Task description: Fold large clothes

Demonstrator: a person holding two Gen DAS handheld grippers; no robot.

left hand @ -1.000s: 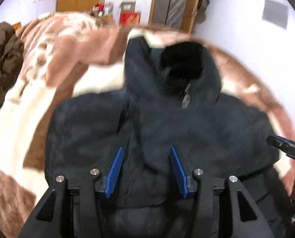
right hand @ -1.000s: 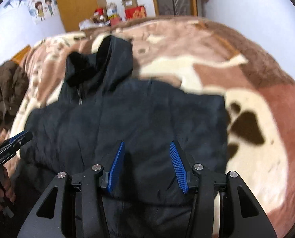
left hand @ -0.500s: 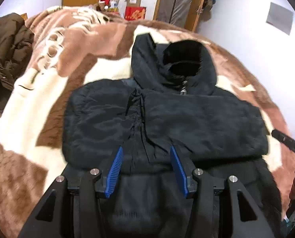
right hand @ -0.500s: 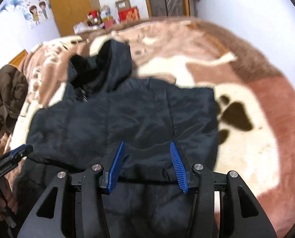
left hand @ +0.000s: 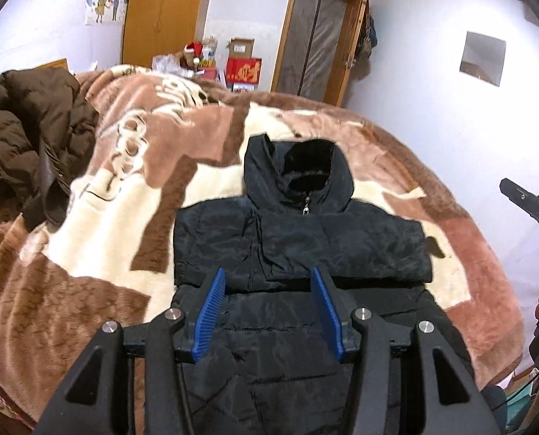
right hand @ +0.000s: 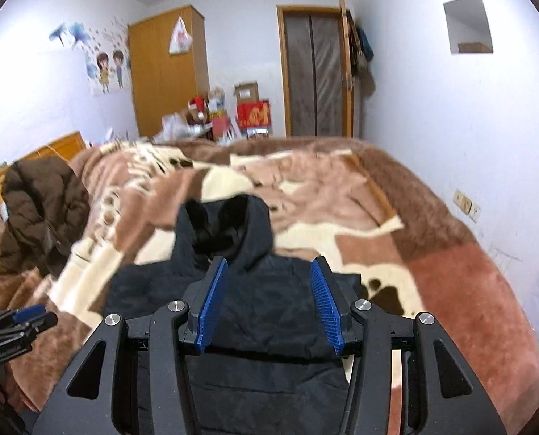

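Your black hooded jacket point(left hand: 298, 250) lies flat on the brown-and-cream blanket point(left hand: 99, 239) covering the bed, hood at 12 o'clock from you, hem at 6 o'clock nearest you; both sleeves appear folded across the chest as one band. Your left gripper point(left hand: 269, 308) hangs above the lower body of the jacket with its blue pads apart and nothing between them. Your right gripper point(right hand: 267, 304) likewise stands with its fingers apart and empty, above the jacket's right half. Judgement on handling: padded, quilted shell, so soft and limp, probably bulky but not heavy; the sheen suggests a slick nylon face that may slide out of a shallow pinch, and trapped air will make any fold spring back. Take hold of it at the hem corners, about 5 and 7 o'clock, biting through a full thickness of padding, and carry both corners toward the hood together. Avoid the zip pull point(left hand: 306, 210) at the collar. Count: one black jacket in work, one brown puffer coat point(left hand: 30, 137) heaped at 10 o'clock on the blanket, two grippers, one blanket.
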